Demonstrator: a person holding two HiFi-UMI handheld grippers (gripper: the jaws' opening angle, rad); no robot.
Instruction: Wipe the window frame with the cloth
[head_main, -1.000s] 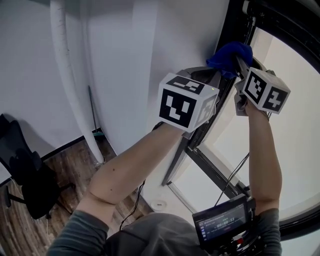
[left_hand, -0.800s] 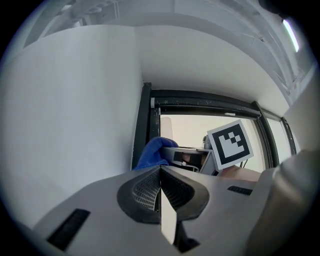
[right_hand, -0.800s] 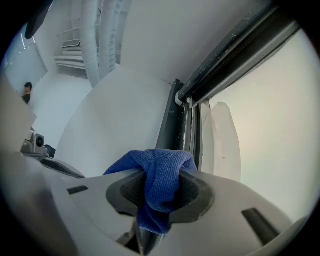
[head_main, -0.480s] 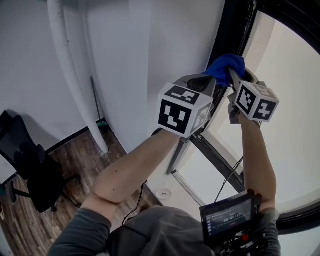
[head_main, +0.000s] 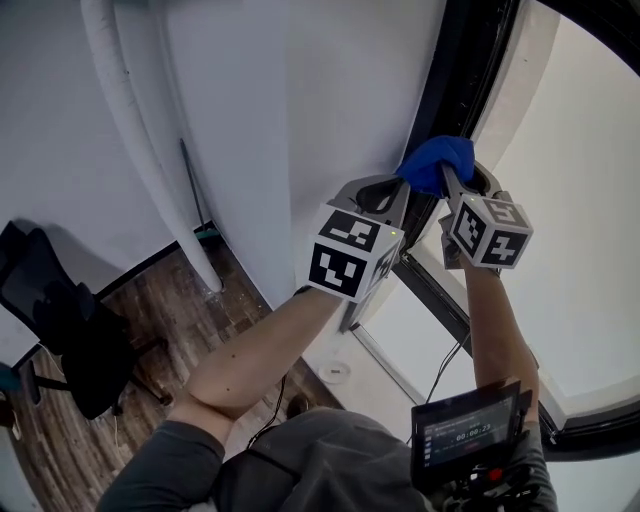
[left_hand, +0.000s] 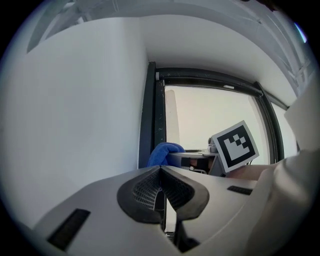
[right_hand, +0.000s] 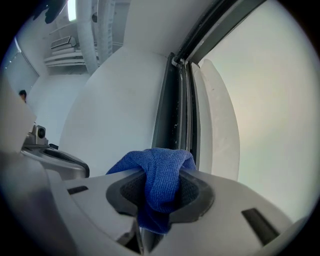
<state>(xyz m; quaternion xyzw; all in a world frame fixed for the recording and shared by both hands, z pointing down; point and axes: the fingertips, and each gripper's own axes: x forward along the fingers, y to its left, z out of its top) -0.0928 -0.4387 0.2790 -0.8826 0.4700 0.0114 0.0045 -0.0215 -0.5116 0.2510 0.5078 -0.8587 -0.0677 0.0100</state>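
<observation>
One cloth (right_hand: 161, 172) clamped in right tool (right_hand: 159, 201), beside frame (right_hand: 175, 110).

Strong window (head_main: 590, 200) backlight, dim rm, fisheye-warped, vignetted edges.

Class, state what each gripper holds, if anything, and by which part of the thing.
The right gripper is shut on the blue cloth, pinching a bunched fold, with cloth spilling out beyond the jaws. The left gripper is shut and holds nothing.

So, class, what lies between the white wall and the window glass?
The dark frame runs between the wall and the glass; the right gripper view shows it best.
</observation>
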